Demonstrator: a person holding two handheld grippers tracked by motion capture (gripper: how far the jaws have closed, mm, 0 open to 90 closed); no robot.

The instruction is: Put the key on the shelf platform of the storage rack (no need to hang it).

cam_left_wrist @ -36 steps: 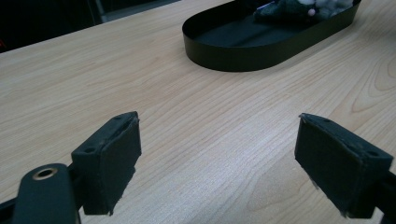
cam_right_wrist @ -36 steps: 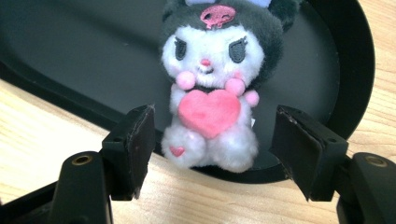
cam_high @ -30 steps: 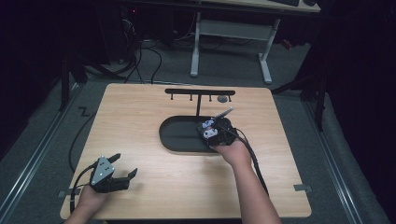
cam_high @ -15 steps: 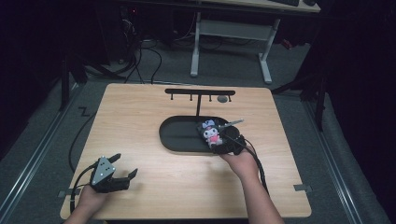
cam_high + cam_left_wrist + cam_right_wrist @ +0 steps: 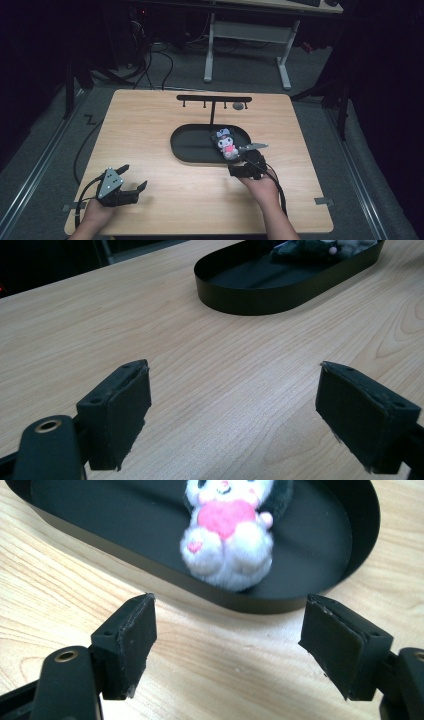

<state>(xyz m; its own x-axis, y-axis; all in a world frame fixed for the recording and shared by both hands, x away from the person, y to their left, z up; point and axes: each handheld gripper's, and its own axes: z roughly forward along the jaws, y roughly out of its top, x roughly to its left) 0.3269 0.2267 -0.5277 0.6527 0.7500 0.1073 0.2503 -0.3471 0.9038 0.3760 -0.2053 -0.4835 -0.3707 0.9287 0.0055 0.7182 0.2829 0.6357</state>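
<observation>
Nearest, at the table's front left: left gripper [image 5: 131,186] resting low over the bare wooden table [image 5: 150,130], jaws spread wide, nothing between them. Further right: right gripper [image 5: 227,645] also gaping, jaws having just been opening, only wood grain between the pads, holding nothing, parked just short of the tray's near rim.

Beyond: black oval tray [image 5: 192,150], shallow-walled, mid-table. Inside, at its right end: a plush toy [image 5: 226,142], lying face up, white body with pink heart on the chest, smaller pink heart on one foot, dark hood or ears around the head. Rest of the tray floor bare. No readable writing or label on toy or tray.

Farthest: black hook rack [image 5: 214,100] standing behind the tray, a small grey object [image 5: 238,106] at its right end.
</observation>
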